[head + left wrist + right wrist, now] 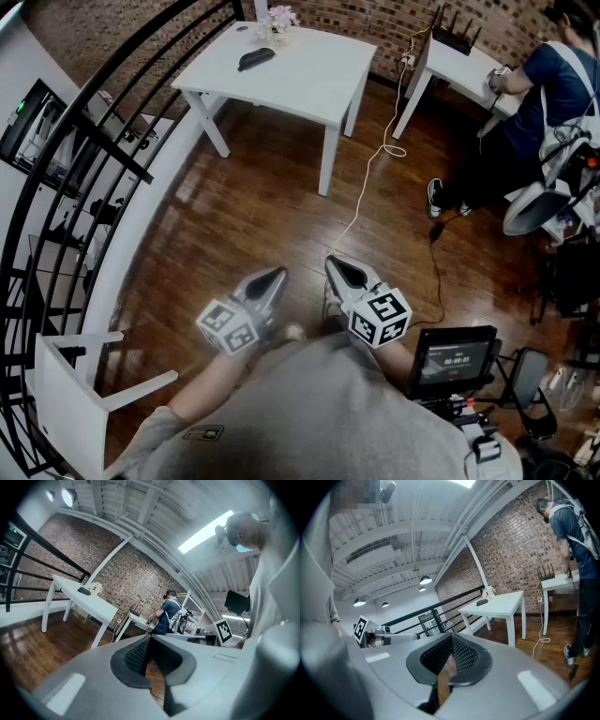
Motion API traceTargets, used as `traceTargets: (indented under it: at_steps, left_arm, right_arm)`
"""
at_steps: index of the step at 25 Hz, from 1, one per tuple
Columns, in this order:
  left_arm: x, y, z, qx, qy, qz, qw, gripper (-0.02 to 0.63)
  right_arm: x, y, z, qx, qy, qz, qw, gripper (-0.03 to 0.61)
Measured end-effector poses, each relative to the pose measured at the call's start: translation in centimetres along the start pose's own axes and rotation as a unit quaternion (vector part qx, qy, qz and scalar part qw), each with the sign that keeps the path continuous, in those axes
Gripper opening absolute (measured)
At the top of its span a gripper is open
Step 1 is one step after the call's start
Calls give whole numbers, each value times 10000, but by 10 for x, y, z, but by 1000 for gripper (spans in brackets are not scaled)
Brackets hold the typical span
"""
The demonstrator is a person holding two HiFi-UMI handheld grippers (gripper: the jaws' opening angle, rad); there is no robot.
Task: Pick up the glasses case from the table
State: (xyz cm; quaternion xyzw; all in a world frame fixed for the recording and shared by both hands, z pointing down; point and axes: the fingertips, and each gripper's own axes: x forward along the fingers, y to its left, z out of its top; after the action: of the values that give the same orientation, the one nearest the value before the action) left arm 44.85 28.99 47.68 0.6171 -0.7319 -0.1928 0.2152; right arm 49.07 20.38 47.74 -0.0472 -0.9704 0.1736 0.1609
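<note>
A dark glasses case [256, 58] lies on the far white table [309, 75], next to a small pot of pale flowers [279, 21]. It also shows small on that table in the left gripper view as the case [84, 591] and in the right gripper view as the case [482, 602]. Both grippers hang close to my body, far short of the table. My left gripper [273, 278] is shut with nothing in it. My right gripper [336, 266] is shut and empty too, tilted slightly down.
A black railing [103, 141] curves along the left. A white cable [370, 169] runs across the wooden floor from the wall. A person in blue [544, 103] sits at a second white table [464, 61] at the right. A white chair [70, 384] stands at my near left.
</note>
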Motion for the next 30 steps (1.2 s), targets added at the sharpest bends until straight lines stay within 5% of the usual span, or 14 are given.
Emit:
traceTargets:
  at_steps: [17,30]
  left_arm:
    - [171,32,73,264,-121,402,9988,2]
    - [220,115,112,17,-150,596,9981,2]
  right_arm:
    - [55,-159,98,-16,17,279,9996,11]
    - [148,-205,126,37,293,352,9989,11]
